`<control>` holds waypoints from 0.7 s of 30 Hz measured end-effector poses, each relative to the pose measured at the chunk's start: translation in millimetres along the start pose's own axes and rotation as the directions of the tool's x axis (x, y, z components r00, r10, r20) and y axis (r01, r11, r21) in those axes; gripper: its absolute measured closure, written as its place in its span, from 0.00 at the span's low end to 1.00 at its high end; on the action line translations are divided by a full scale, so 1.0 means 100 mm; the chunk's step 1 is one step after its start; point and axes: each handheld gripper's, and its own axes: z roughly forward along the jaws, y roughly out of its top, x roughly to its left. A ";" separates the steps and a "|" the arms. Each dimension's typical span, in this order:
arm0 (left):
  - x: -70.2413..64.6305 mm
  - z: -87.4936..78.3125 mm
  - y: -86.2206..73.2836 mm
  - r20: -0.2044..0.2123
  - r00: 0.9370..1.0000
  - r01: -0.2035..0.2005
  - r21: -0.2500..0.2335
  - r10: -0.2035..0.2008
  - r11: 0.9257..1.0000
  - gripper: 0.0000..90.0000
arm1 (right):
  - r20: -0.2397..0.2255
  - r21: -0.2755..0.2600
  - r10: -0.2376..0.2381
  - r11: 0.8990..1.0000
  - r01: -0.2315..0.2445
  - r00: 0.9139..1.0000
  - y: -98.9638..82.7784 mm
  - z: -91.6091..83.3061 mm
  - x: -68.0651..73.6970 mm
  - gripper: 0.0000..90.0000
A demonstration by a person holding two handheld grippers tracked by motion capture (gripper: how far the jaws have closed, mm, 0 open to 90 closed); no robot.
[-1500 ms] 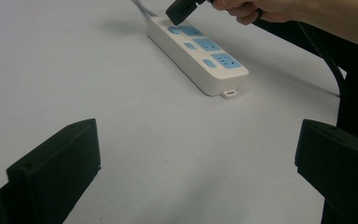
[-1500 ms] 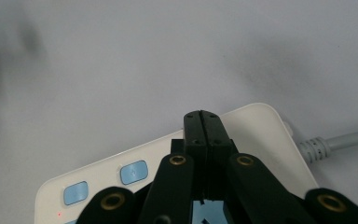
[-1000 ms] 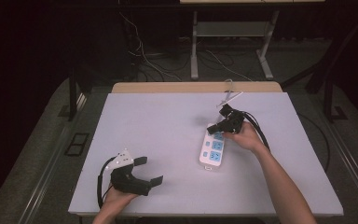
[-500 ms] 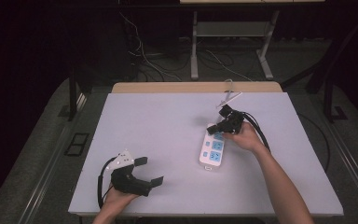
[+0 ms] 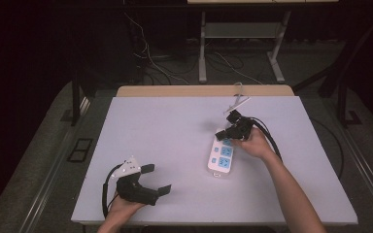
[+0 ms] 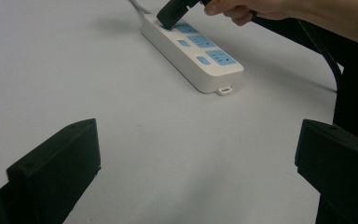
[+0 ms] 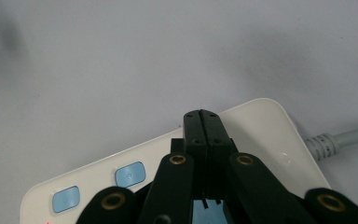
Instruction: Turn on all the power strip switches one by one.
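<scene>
My right gripper (image 5: 230, 127), jaws pressed together with nothing between them, bears down on the far end of the white power strip (image 5: 222, 156) lying mid-table (image 5: 165, 126). My left gripper (image 5: 156, 179) rests near the table's front edge, jaws wide.

Power strip (image 5: 222, 157) on table (image 5: 175, 131), right of centre; left gripper (image 5: 156, 179) near front-left edge.

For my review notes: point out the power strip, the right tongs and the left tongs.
power strip (image 5: 221, 158): high view, white top face.
right tongs (image 7: 201, 122): right gripper view, shut tips.
left tongs (image 5: 155, 178): high view, gap between the jaws.
</scene>
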 end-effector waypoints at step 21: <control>0.03 0.00 0.00 -0.003 1.000 0.011 -0.003 -0.011 1.000 0.00 | 0.000 -0.003 0.001 1.000 -0.001 1.000 0.00 -0.01 0.03 1.00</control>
